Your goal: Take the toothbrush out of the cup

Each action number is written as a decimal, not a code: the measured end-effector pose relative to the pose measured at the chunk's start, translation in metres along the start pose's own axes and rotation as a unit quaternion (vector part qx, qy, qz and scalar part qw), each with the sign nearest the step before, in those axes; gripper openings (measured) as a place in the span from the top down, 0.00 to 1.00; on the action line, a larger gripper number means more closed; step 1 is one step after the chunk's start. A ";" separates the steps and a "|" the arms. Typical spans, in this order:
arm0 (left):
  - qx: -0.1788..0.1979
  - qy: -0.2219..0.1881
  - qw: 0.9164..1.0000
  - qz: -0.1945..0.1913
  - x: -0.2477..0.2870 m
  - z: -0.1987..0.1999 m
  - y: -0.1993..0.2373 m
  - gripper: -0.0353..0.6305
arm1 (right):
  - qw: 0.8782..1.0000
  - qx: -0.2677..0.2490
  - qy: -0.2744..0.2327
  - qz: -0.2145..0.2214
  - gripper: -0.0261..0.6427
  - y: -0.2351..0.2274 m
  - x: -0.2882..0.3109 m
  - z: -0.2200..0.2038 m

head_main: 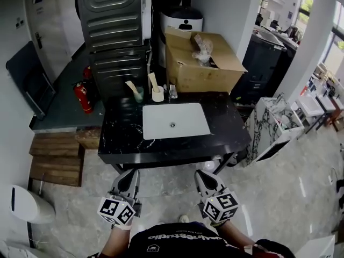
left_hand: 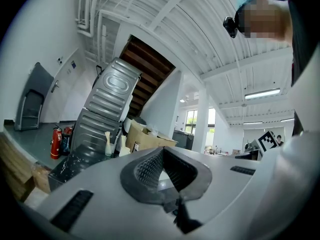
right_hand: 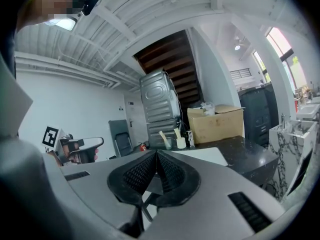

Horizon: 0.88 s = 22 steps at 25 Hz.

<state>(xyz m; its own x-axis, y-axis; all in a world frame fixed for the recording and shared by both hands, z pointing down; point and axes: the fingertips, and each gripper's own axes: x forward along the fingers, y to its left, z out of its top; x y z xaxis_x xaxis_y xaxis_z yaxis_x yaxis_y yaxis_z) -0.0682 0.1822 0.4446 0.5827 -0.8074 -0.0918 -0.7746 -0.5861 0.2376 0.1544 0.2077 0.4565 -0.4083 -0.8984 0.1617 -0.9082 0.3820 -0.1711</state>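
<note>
One toothbrush [head_main: 152,80] stands in each of two cups [head_main: 157,95]; left tongs [head_main: 131,172] and right tongs [head_main: 202,173] are closed, empty.

Head view is lit by daylight from the windows [head_main: 309,7] at upper right; the left side is left dimmer. Soft glare is picked up on the polished floor [head_main: 290,192], and a faint sheen on the black bench [head_main: 228,136]. Straight lines are bent hard toward the edges.

Both gripper views are ringed by a black vignette, with strong fisheye bowing. In the left gripper view a ceiling tube light [left_hand: 262,93] is blown out. In the right gripper view the window [right_hand: 280,41] is overexposed. The left gripper [left_hand: 161,150] and right gripper [right_hand: 156,153] are rendered soft close to the lens; distant detail is kept fairly sharp.
</note>
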 end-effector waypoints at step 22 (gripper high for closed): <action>-0.026 0.015 1.000 0.003 0.002 -0.022 0.034 0.92 | 1.000 -0.008 -0.005 -0.001 0.90 0.000 0.038 0.010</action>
<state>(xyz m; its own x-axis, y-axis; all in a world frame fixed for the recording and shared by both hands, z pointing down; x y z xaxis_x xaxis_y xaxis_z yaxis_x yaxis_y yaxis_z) -0.0876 0.1621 0.4735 0.5854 -0.8085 -0.0607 -0.7653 -0.5757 0.2880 0.1404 0.1713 0.4525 -0.4053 -0.9014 0.1520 -0.9106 0.3835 -0.1542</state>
